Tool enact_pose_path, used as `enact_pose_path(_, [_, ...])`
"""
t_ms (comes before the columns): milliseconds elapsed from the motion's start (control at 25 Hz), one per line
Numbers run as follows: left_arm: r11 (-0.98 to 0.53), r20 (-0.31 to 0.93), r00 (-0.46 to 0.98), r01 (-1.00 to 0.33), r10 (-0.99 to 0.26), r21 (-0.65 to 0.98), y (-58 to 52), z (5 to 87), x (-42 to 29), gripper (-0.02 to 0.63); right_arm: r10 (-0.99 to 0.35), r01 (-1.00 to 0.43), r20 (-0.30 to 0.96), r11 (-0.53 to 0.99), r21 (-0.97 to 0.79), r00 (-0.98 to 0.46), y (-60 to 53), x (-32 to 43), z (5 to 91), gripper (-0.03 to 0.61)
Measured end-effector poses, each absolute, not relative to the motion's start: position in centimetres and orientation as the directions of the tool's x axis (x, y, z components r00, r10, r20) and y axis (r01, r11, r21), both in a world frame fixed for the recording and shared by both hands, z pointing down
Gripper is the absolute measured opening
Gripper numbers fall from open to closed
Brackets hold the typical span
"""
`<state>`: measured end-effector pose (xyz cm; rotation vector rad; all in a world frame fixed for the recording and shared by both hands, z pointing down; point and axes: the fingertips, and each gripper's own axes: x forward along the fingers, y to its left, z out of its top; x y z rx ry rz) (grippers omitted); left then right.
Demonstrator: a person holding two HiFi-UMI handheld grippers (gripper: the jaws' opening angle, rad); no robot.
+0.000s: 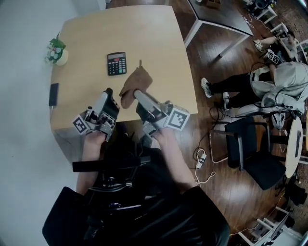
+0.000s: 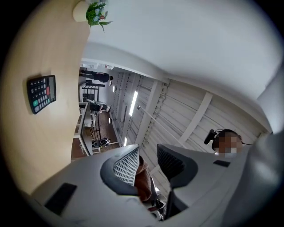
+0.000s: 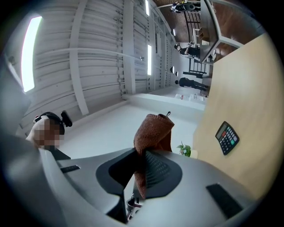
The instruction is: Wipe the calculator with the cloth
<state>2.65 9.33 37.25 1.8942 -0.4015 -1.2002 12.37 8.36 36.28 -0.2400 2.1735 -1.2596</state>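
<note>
A black calculator lies on the light wooden table, and it also shows in the left gripper view and the right gripper view. The brown cloth hangs above the table just right of it. My right gripper is shut on the cloth, which sticks up out of the jaws. My left gripper is beside it, its jaws apart. A bit of brown cloth shows in that gap next to one pad; I cannot tell if it touches.
A small potted plant stands at the table's far left corner. A flat black device lies at the left edge. Right of the table are a black chair, cables on the floor, a seated person and another table.
</note>
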Motion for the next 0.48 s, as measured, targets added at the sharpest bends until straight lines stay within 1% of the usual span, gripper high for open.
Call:
enact_pose_path(200, [-0.611, -0.572, 0.482, 0.093, -0.663, 0.786, 13.8, 36.5, 4.7, 0.130, -0.397, 0.167, -0.438, 0.557, -0.814, -0.807, 12.3, 14.6, 35.7, 0.040])
enact_pose_path(480, [-0.577, -0.525, 0.466, 0.039, -0.712, 0.816, 14.8, 38.0, 4.4, 0.120, -0.378, 0.146, -0.408, 0.560, -0.816, -0.831, 13.3, 14.3, 36.6, 0.040])
